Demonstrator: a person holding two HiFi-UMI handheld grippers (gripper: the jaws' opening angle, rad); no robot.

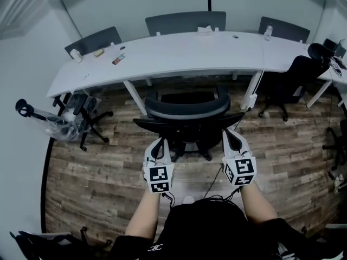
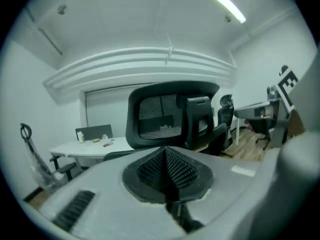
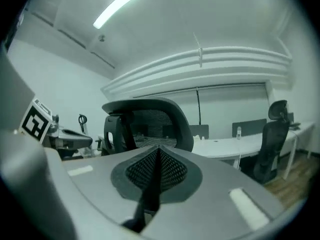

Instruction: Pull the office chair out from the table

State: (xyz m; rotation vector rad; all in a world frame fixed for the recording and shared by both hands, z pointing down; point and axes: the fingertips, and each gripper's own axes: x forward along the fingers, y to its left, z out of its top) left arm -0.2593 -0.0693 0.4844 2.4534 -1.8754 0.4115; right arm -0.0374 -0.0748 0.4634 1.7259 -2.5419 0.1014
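Well | my left gripper [image 1: 159, 143] and right gripper [image 1: 233, 135] were both closed on nothing, just behind the office chair [image 1: 187, 111] | chair stood tucked close at the table [image 1: 179, 56] | I judged I should open, clamp both sides of its back evenly, pull straight.

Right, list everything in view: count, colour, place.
office chair: one, black, centre, at the table's near side
table: one, white, long, curved, across the room
far chairs: three, grey, behind the table
side chair: one, black, right end
wrapped chair: one, black under clear plastic, left
bottle: one, clear, table's right part
floor: brown wood
left tool: one, white-black, shut, empty
right tool: one, white-black, shut, empty
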